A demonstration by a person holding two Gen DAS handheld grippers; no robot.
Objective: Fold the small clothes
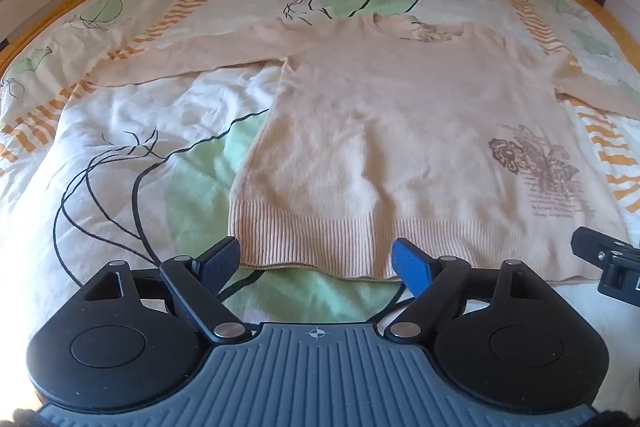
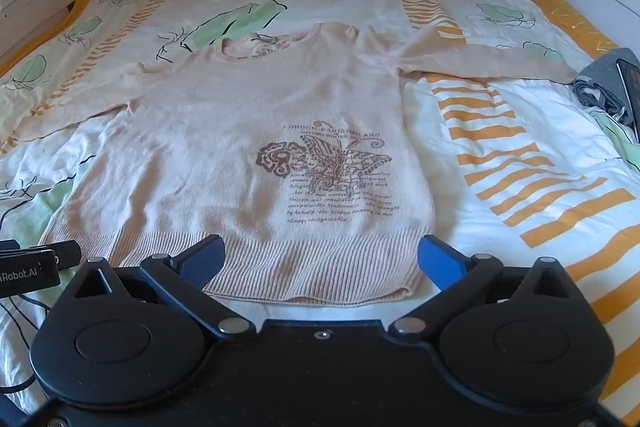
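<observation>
A peach knit sweater point(image 1: 384, 131) with a brown butterfly print point(image 2: 332, 167) lies flat, sleeves spread, on the leaf-patterned duvet point(image 1: 120, 131). My left gripper point(image 1: 318, 259) and right gripper point(image 2: 322, 261) hang over its ribbed hem, jaws spread wide, gripping nothing.

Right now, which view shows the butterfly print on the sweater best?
The right wrist view: the butterfly print lies near the centre of the sweater, with its lettering sharp enough to read. The left wrist view shows the print off to the right, skewed and blurred.
</observation>
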